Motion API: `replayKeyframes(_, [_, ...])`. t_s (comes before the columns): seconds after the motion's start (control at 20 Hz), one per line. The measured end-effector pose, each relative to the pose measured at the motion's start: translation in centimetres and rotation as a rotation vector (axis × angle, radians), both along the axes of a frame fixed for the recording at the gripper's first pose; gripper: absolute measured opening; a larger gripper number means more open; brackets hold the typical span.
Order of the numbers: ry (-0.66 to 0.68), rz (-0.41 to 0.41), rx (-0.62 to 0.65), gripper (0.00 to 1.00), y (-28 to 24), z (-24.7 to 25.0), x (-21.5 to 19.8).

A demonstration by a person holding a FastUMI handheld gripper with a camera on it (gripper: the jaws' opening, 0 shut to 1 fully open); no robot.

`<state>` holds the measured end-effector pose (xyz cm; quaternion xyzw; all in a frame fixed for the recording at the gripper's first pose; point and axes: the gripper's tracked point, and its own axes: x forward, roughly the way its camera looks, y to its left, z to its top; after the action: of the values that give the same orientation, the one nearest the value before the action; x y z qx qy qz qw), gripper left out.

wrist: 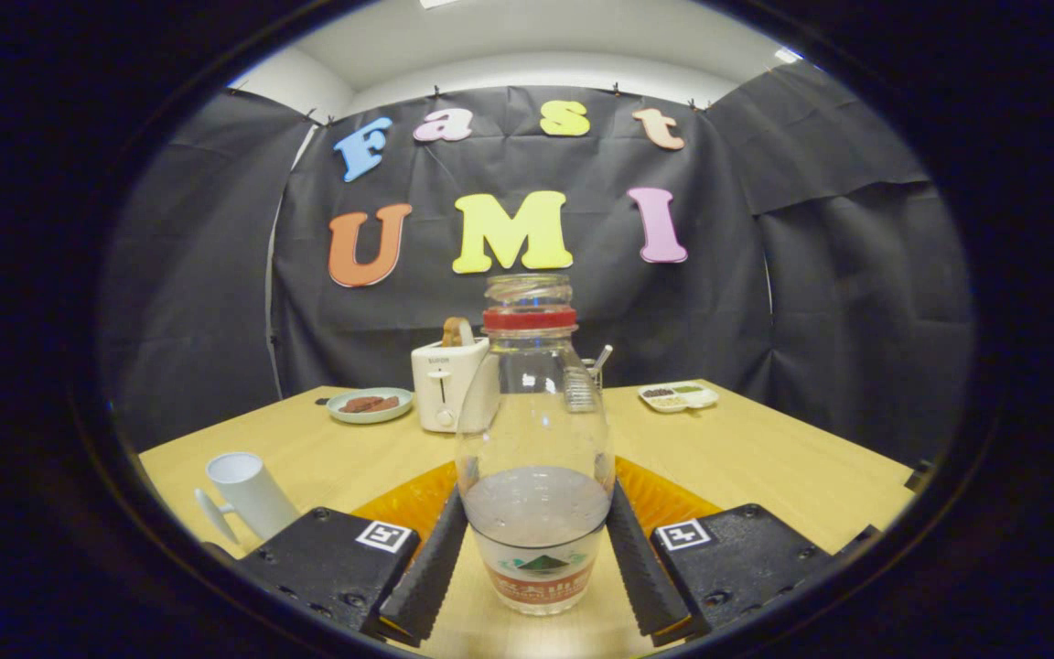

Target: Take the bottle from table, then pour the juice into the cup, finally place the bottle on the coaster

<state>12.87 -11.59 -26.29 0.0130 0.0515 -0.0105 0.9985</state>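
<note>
tongs (536,558) gripping upright bottle (534,439), above coaster (655,499)

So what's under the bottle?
The bottle stands upright between the gripper fingers, which press its sides. An orange coaster shows on both sides behind it, on the wooden table. The spot right under its base is hidden.

A wooden counter (765,458) carries the bystanders. At its far side stands a white toaster (446,384) with a slice of bread (457,331) sticking up out of its slot. Just left of the toaster lies a pale green plate (370,405) with brown pieces of food on it. Far to the right sits a small white tray (678,396) with compartments holding bits of food. Black cloth (811,275) hangs behind the counter.
</note>
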Motion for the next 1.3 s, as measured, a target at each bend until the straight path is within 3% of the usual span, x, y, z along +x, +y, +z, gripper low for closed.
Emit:
replayKeyframes(0.4, [0.016, 0.001, -0.103, 0.82, -0.9, 6.2, -1.5])
replayKeyframes(0.7, [-0.024, 0.012, -0.38, 0.82, -0.3, 10.2, -2.8])
replayKeyframes(0.95, [-0.036, 0.041, -0.59, 0.82, 3.2, 11.1, -3.6])
replayKeyframes(1.3, [-0.04, 0.059, -0.834, 0.82, 7.4, 9.0, -2.8])
